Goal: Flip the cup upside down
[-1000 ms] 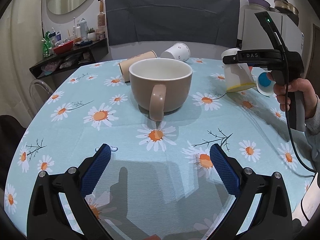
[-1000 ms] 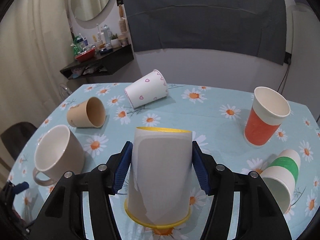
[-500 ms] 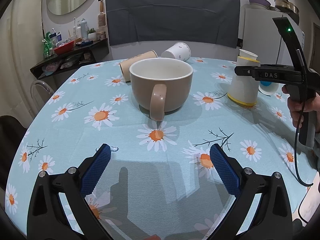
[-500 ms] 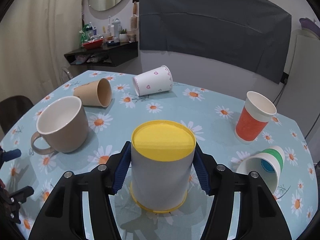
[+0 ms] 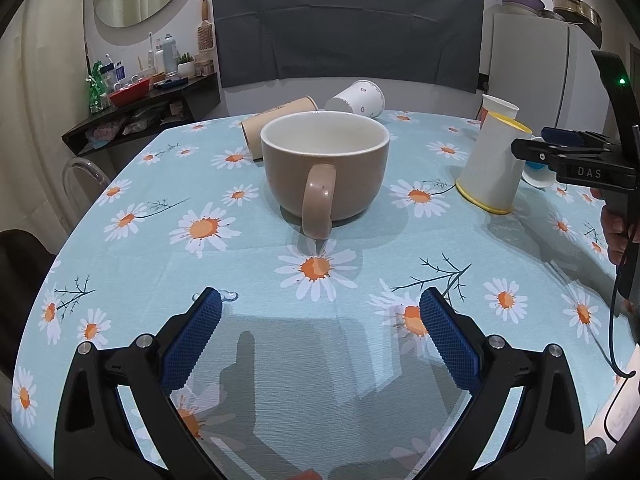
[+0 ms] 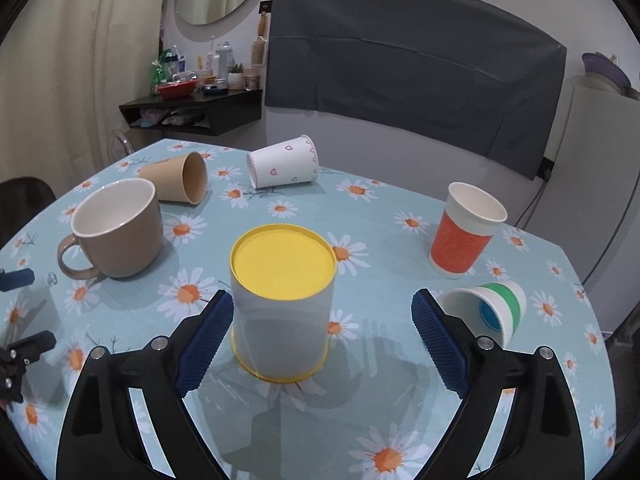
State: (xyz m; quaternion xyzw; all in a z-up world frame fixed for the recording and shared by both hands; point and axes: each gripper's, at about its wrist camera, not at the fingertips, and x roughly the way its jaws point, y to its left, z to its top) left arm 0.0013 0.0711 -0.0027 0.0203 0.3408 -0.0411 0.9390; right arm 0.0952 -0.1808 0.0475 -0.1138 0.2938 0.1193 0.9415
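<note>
A: Left cam: my left tool [image 5: 320, 320] is spread wide over the surface [image 5: 248, 360], gripping nothing. Brown mug [image 5: 325, 172] sits upright ahead.

B: And the right cam?

A: Right tool [image 6: 322, 320] is released, fingers apart. The yellow-rimmed cup [image 6: 282, 304] stands mouth-down on the surface between them, nearer the left pad [image 6: 206, 340]. Can't tell if it touches.

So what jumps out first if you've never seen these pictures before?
The white cup with a yellow base stands upside down on the daisy tablecloth, between the open right tongs. Left of it sits a big beige mug, upright, straight ahead of the open left tongs.
</note>
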